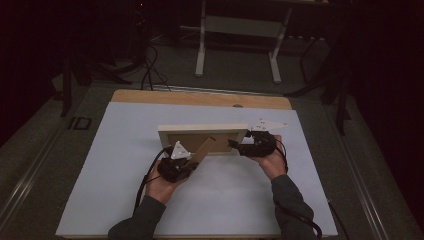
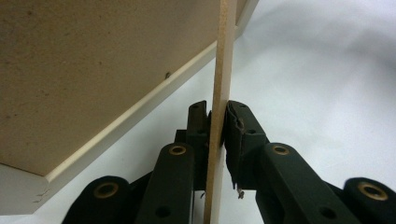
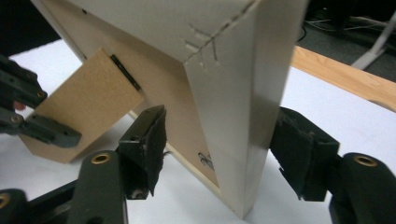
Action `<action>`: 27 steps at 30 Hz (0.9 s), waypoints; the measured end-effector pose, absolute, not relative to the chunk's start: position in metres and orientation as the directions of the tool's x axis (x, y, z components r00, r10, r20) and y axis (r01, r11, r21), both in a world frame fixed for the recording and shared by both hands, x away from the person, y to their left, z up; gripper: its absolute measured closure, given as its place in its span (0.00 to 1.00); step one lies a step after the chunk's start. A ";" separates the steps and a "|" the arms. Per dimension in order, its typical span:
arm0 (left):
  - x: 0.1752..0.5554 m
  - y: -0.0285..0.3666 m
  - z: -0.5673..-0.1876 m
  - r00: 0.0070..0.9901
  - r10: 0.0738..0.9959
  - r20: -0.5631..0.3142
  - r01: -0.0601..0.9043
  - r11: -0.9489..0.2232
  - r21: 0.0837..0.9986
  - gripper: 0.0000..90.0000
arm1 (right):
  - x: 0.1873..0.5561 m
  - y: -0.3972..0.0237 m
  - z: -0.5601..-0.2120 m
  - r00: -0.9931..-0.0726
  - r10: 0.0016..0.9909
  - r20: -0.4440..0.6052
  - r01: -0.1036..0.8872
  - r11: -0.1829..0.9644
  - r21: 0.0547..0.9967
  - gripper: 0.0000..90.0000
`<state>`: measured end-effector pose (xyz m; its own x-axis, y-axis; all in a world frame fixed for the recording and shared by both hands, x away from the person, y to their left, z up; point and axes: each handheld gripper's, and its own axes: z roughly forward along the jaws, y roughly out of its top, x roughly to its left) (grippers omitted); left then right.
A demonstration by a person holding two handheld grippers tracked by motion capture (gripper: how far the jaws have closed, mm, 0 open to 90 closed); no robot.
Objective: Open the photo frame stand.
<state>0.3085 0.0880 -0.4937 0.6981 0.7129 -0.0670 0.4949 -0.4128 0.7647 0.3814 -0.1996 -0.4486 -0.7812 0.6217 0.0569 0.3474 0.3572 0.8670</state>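
Observation:
A pale wooden picture frame [image 1: 202, 131] stands upright on the white tabletop [image 1: 130, 200], its brown back [image 2: 93, 70] toward me. Its hinged cardboard stand [image 1: 205, 148] is swung out from the back. My left gripper [image 1: 187, 162] is shut on the stand's thin edge [image 2: 223, 70], pads pressing both faces. My right gripper [image 1: 237, 145] straddles the frame's right upright [image 3: 233, 116] with its jaws open; the left pad [image 3: 147, 144] stands clear of the back, the right pad [image 3: 299, 154] is close beside the outer face. The left gripper [image 3: 32, 121] holding the stand [image 3: 84, 107] also appears in the right gripper view.
A wooden strip [image 1: 200, 97] borders the table's far edge. Beyond it on the dark floor stand a white desk frame [image 1: 240, 30] and loose cables [image 1: 150, 70]. Cables trail from both grippers toward the table's near edge.

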 end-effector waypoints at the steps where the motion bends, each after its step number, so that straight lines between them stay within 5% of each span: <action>1: 0.309 0.088 -0.494 0.699 0.712 -0.066 0.494 -0.414 0.764 0.90 | 0.383 -0.199 -0.449 -0.788 0.614 0.052 0.344 0.368 0.864 0.38; 7: 0.309 0.088 -0.494 0.699 0.712 -0.063 0.491 -0.414 0.766 0.90 | 0.386 -0.200 -0.453 -0.797 0.602 0.053 0.337 0.371 0.865 0.51; 14: 0.312 0.090 -0.495 0.689 0.723 -0.056 0.495 -0.411 0.766 0.90 | 0.374 -0.194 -0.452 -0.776 0.625 -0.082 0.273 0.450 0.850 0.60; 27: 0.316 0.096 -0.498 0.662 0.747 -0.054 0.503 -0.391 0.771 0.85 | 0.362 -0.184 -0.455 -0.739 0.665 -0.109 0.271 0.441 0.856 0.64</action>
